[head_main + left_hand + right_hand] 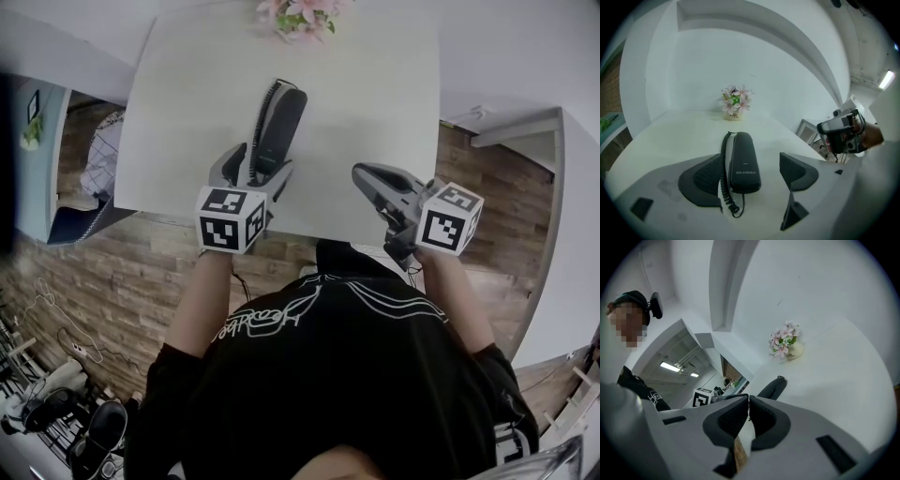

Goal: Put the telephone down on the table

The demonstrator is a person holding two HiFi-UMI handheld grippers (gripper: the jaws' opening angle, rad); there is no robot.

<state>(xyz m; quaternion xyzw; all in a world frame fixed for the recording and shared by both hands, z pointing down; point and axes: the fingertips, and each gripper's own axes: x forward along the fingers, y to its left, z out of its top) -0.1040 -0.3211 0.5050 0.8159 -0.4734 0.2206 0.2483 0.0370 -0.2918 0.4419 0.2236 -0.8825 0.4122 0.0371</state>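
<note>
The black telephone (279, 122) lies flat on the white table (375, 84), its coiled cord along its left side. My left gripper (255, 167) is open, one jaw on each side of the telephone's near end. In the left gripper view the telephone (743, 161) rests between the wide-set pads (704, 180), and neither pad presses on it. My right gripper (370, 178) hovers over the table's near right edge, shut with nothing in it. Its pads (736, 418) meet in the right gripper view, and the telephone (771, 387) shows just beyond them.
A small pot of pink flowers (300, 17) stands at the table's far edge. The table's near edge runs just under both grippers, with wooden floor (122, 291) below. White walls close in behind the table.
</note>
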